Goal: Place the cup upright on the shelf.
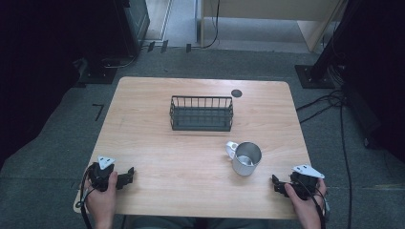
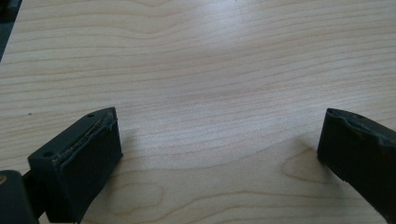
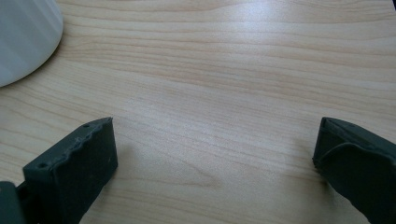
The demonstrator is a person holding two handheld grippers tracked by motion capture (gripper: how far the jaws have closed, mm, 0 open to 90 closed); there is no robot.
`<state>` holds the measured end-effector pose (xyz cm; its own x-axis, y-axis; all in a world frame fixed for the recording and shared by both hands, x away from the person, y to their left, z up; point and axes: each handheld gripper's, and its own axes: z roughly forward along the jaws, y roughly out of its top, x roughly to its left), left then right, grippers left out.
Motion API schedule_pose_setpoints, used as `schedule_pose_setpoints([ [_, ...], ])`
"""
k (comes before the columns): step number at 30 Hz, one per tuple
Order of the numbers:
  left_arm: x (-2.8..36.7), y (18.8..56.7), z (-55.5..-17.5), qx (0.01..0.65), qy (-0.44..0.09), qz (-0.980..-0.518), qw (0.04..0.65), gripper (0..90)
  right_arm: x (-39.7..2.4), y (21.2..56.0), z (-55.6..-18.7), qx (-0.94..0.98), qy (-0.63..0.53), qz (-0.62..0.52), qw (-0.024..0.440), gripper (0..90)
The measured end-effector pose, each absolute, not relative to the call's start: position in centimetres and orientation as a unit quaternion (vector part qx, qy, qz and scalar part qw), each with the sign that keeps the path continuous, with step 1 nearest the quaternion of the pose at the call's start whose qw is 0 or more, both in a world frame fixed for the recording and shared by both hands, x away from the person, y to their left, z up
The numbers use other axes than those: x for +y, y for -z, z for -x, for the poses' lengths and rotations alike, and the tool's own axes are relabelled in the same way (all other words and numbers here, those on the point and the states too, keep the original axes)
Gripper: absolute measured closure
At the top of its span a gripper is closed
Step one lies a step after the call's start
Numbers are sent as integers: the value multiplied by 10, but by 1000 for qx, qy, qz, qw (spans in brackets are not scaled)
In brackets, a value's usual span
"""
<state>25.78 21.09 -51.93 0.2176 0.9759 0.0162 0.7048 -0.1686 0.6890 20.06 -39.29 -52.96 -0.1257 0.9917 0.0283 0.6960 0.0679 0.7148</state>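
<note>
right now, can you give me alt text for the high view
A metal mug stands on a wooden table, just in front of an empty dark wire basket. At the near edge, a person's hands hold the left gripper and right gripper, both away from the mug.

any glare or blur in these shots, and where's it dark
High view: the table is evenly lit, the mug interior glints, and the room's left and right edges fall into deep shadow. Left gripper view: a soft sheen on the wood at top. Right gripper view: similar sheen; the mug's white side is blurred.
</note>
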Motion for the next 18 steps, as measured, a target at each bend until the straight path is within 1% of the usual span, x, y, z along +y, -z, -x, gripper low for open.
schedule_pose_setpoints([
  [6,211,519,-258,579,-238,-725,286,0,-393,528,-199,680,-298,-624,246,0],
  [10,211,519,-258,579,-238,-725,286,0,-392,517,-195,668,-327,-622,243,0],
  [18,211,519,-258,579,-238,-725,286,0,-372,490,-196,684,-356,-585,252,0],
])
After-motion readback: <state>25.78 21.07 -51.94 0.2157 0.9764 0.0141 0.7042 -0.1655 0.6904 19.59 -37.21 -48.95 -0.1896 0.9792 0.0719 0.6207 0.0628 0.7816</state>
